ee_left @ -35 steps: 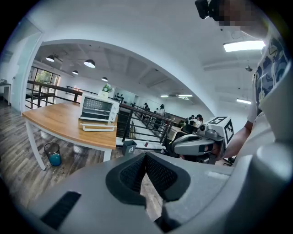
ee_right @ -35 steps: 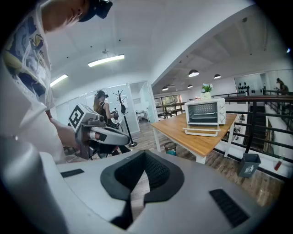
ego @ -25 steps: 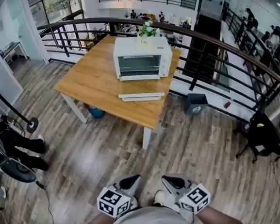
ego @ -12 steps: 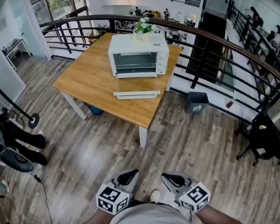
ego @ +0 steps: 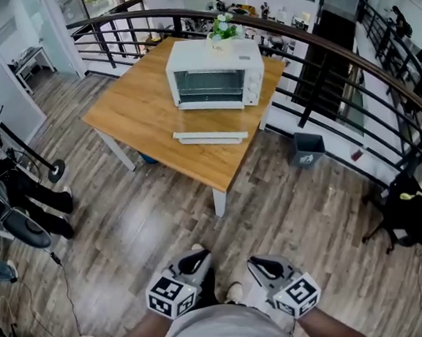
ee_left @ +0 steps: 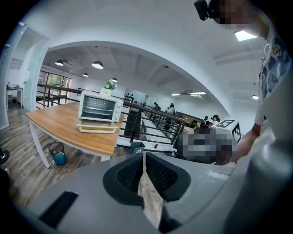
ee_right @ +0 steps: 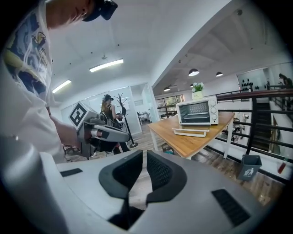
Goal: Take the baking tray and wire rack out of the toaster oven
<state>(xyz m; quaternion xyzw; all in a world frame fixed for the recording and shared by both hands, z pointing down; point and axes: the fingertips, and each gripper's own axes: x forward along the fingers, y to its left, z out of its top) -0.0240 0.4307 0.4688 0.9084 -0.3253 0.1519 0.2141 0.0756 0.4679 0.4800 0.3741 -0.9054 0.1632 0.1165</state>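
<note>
A person stands on a grey-brown plank floor (ego: 274,217), seen from above. A grey two-jaw gripper is held in each hand, low and close to the body, probably because nothing is within reach yet.

The left gripper (ego: 197,259) has its dark ribbed jaws pressed together with nothing between them. The right gripper (ego: 257,264) has its jaws drawn to a thin slit, also empty.

Well ahead of both grippers, across the open floor, stands a light wooden table with white legs (ego: 140,111). On it sits a white boxy toaster oven (ego: 216,75). Its front door (ego: 210,136) appears to be folded down flat onto the tabletop, which leaves the inside open.

The baking tray and wire rack are judged to lie inside the oven. From this far away they cannot be told apart.

A small potted plant with white flowers (ego: 222,29) stands on top of the oven.
</note>
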